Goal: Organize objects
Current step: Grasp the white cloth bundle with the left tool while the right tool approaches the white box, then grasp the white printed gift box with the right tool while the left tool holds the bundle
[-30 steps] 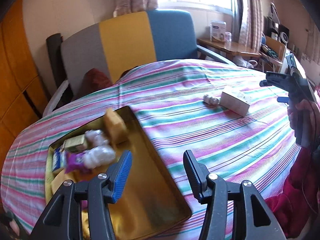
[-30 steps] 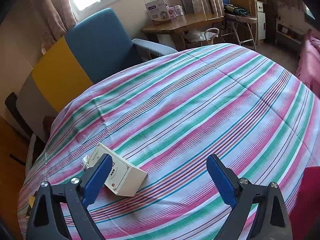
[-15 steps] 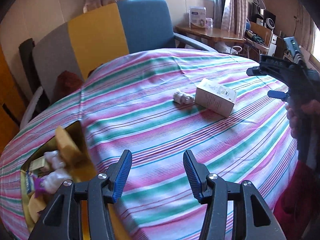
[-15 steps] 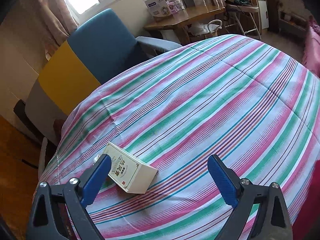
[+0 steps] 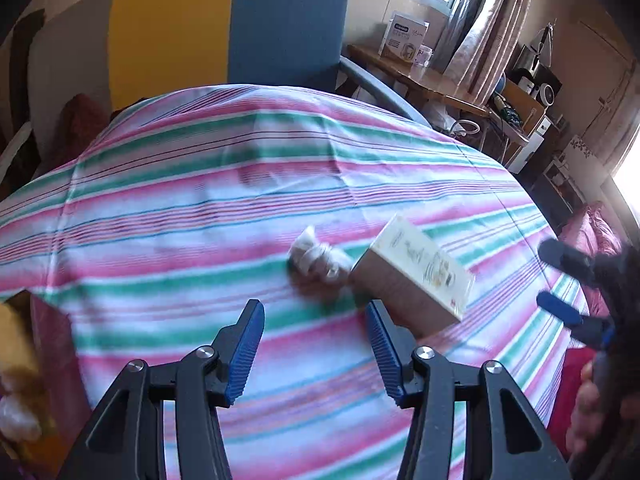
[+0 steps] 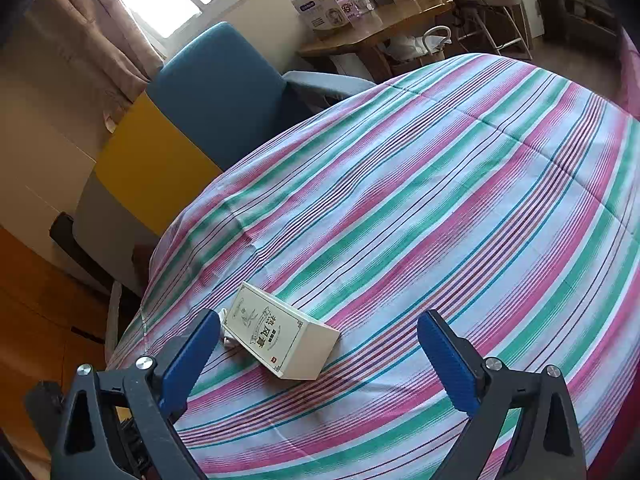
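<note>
A cream printed carton (image 5: 416,268) (image 6: 280,336) lies on the striped cloth (image 5: 240,208), with a small white crumpled wrapper (image 5: 316,256) touching its left end. My left gripper (image 5: 316,344) hovers open just short of the wrapper, nothing between its blue pads. My right gripper (image 6: 320,352) is open wide near the carton, which lies by its left finger; in the left wrist view its blue fingertips (image 5: 560,312) show at the right edge. The wrapper (image 6: 228,338) only peeks out behind the carton in the right wrist view.
A gold tray (image 5: 44,328) holding snack items shows at the far left edge. A blue, yellow and grey armchair (image 5: 224,28) stands behind the table. A wooden side table (image 6: 384,28) with boxes stands by the window. A hand (image 5: 588,412) and red sleeve are at lower right.
My left gripper swung right, away from the gold tray, and came down close to the wrapper and carton. The right gripper stayed in place, tilting slightly.
</note>
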The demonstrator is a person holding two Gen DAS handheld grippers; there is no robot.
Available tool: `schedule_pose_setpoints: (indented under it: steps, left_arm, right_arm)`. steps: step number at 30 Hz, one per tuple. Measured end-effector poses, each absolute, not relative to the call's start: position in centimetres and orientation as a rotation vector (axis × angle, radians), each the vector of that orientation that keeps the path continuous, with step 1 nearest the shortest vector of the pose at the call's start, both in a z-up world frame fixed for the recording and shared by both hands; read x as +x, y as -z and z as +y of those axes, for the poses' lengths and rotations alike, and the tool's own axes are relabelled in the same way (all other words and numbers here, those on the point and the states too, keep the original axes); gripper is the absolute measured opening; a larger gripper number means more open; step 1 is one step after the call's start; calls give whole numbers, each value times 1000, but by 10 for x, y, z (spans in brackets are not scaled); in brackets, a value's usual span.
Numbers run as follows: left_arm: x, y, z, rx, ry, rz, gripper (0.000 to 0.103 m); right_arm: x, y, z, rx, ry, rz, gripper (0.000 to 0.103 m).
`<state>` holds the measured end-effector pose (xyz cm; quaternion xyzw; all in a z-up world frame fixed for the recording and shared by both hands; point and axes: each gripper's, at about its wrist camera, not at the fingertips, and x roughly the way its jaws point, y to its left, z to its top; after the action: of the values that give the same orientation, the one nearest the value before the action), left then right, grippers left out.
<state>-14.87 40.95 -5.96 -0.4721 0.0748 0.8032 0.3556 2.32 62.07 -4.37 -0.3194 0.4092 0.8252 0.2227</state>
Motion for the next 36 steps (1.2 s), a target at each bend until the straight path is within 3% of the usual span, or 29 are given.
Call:
schedule_pose_setpoints:
  steps: [10,12,14,16,31,36]
  left_arm:
    - [-220,115,455,-1524,-2048,-55,52]
    - [-218,119,465,-1507,-2070,3,49]
    - [-213,119,471,-1482,-2066,60,33]
    - [-208,118,465,-1485,-2026,41,30]
    - [-77,107,364,-1327,-1967,366,30]
    - [-68,111,356,-1287,-1992,338,30]
  right_arm:
    - [17,47,615,-920,-2312,1149,100]
    - [17,48,616,-924,-2309,1153,100]
    - [18,50,617,-928,-2302,1157,100]
    - [18,51,618,-934,-2296,1159,100]
    - [2,63,608,-1073,-2302,1077,100]
    - [-4,61,596,-1120,-2331,968,100]
